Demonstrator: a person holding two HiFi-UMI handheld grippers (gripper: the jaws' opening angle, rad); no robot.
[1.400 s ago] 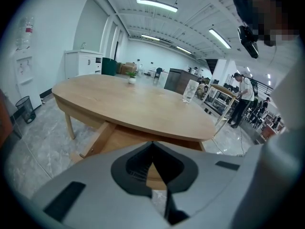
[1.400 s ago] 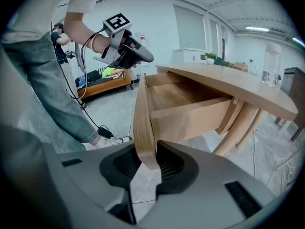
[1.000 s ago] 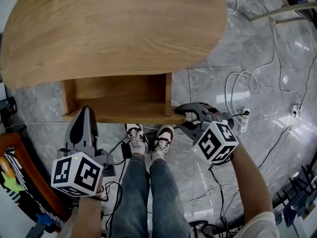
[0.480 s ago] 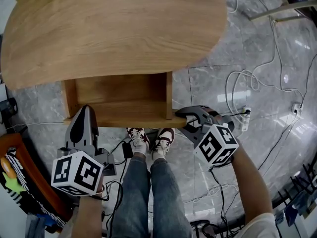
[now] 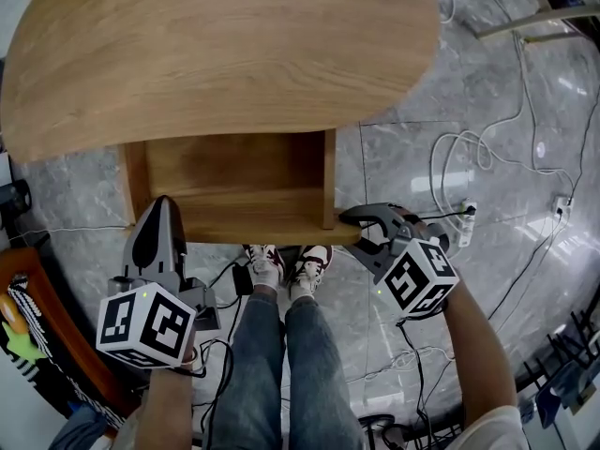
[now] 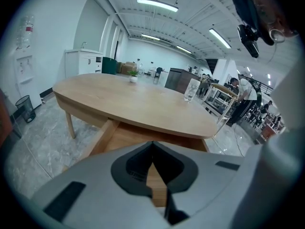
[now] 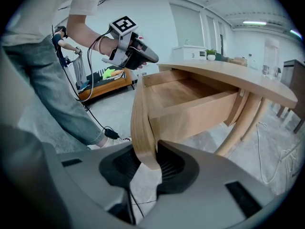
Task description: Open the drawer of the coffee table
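Note:
An oval wooden coffee table (image 5: 216,54) fills the top of the head view. Its drawer (image 5: 234,172) stands pulled out from under the top, and nothing shows inside it. My right gripper (image 5: 356,228) is shut on the right end of the drawer front (image 5: 253,232). In the right gripper view the panel's corner (image 7: 142,113) sits clamped between the jaws of that gripper (image 7: 145,159). My left gripper (image 5: 161,206) hovers by the drawer's left front corner, shut and holding nothing. Its tips (image 6: 152,144) meet in the left gripper view.
The person's shoes (image 5: 286,261) stand just below the drawer front. Cables (image 5: 459,157) and a power strip (image 5: 462,225) lie on the marble floor to the right. A low orange board (image 5: 37,326) lies at the left. A glass (image 6: 191,89) and a small plant (image 6: 133,75) stand on the table.
The drawer has slid a little further out toward the person, with my right gripper still on its front. The shoes have stepped back. The left gripper has stayed put.

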